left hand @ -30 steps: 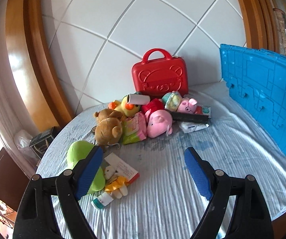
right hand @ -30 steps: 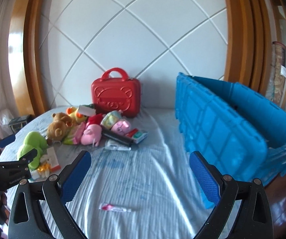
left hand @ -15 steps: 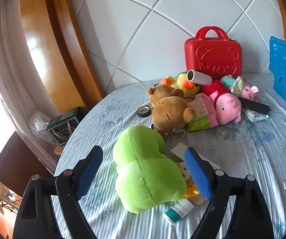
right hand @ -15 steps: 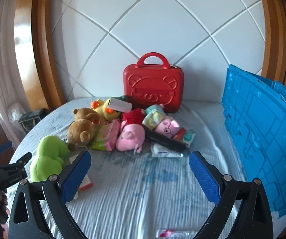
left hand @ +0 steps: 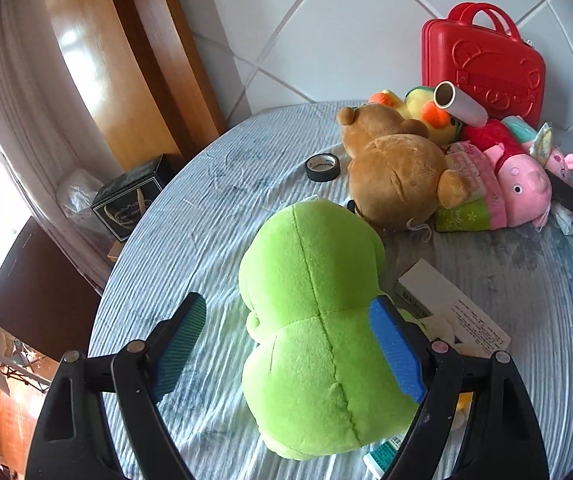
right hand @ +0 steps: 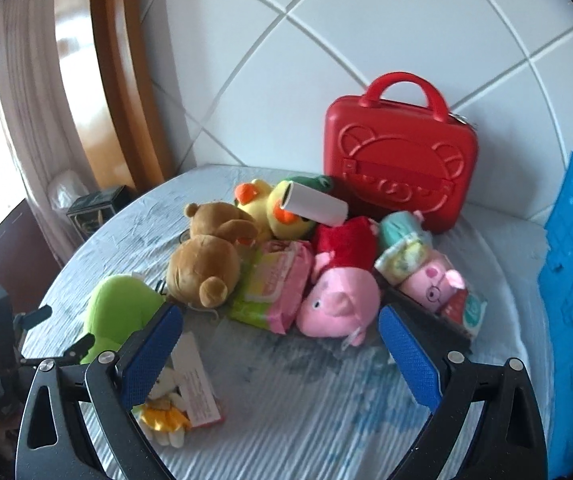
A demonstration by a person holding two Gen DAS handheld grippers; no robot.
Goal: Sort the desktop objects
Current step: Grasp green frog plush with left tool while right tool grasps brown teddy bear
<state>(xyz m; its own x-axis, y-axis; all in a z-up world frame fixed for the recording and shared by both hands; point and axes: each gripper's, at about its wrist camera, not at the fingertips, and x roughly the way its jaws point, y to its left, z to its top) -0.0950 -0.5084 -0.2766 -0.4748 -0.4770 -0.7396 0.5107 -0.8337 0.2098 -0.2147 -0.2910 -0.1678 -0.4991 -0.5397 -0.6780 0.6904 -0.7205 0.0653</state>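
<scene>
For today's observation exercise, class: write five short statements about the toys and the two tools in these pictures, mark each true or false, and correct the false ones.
1. The left tool is open around the green plush. True.
2. The red case lies flat with its handle toward the camera. False: it stands upright against the wall, handle on top.
3. The white roll rests on the yellow duck plush. True.
4. The right tool is shut on the pink pig plush. False: it is open and holds nothing.
5. The black tape ring sits on top of the brown bear plush. False: it lies on the cloth beside the bear.
</scene>
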